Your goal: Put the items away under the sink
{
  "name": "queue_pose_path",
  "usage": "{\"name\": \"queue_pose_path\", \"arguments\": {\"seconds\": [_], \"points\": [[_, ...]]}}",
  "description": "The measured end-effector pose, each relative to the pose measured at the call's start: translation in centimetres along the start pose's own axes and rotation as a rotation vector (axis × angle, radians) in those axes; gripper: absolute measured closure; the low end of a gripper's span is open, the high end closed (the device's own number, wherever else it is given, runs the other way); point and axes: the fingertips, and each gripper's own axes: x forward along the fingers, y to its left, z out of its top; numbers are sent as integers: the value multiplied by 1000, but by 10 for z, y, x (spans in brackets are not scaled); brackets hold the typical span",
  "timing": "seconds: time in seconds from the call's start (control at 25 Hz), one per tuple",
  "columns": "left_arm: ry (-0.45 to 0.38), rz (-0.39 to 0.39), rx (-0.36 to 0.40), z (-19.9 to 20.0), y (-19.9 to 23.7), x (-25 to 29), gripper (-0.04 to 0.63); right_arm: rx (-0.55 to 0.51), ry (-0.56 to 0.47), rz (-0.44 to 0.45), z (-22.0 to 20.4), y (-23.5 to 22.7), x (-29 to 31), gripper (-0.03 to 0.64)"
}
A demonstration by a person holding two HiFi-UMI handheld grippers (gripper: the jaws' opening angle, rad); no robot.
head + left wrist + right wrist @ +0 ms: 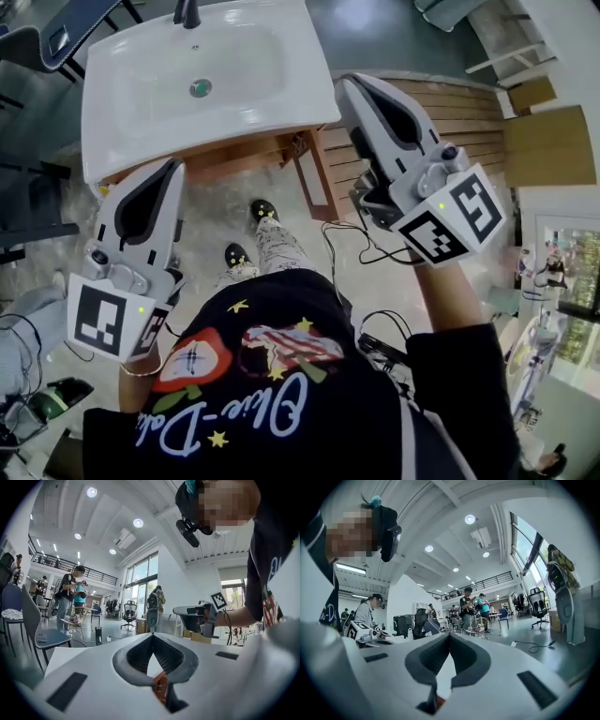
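Fingers (138,654): left gripper (174,167) closed, empty | right gripper (349,84) closed, empty | both near sink (105,131)

Faucet (187,13) cut off at top edge above sink (122,122)

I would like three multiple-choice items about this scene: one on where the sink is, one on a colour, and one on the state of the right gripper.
1. Where in the head view is the sink?
A. At the upper left.
B. At the lower right.
C. At the bottom centre.

2. What colour is the faucet?
A. Red.
B. Black.
C. Yellow.

3. How is the right gripper?
A. Wide open.
B. Shut on a bottle.
C. Shut, with nothing between its jaws.

Answers:
1 A: the sink fills the upper left of the head view.
2 B: the faucet shows dark against the white sink.
3 C: the right gripper view shows the pads meeting, with nothing between them.
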Motion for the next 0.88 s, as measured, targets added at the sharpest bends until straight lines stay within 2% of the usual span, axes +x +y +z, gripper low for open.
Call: {"name": "queue_pose_path", "arguments": {"seconds": [0.36, 0.88], "points": [[-9, -20, 4, 3, -5, 11, 586, 6, -7, -10, -1, -1, 0, 611], [-46, 17, 11, 2, 8, -3, 586, -9, -18, -8, -5, 15, 8, 611]]}}
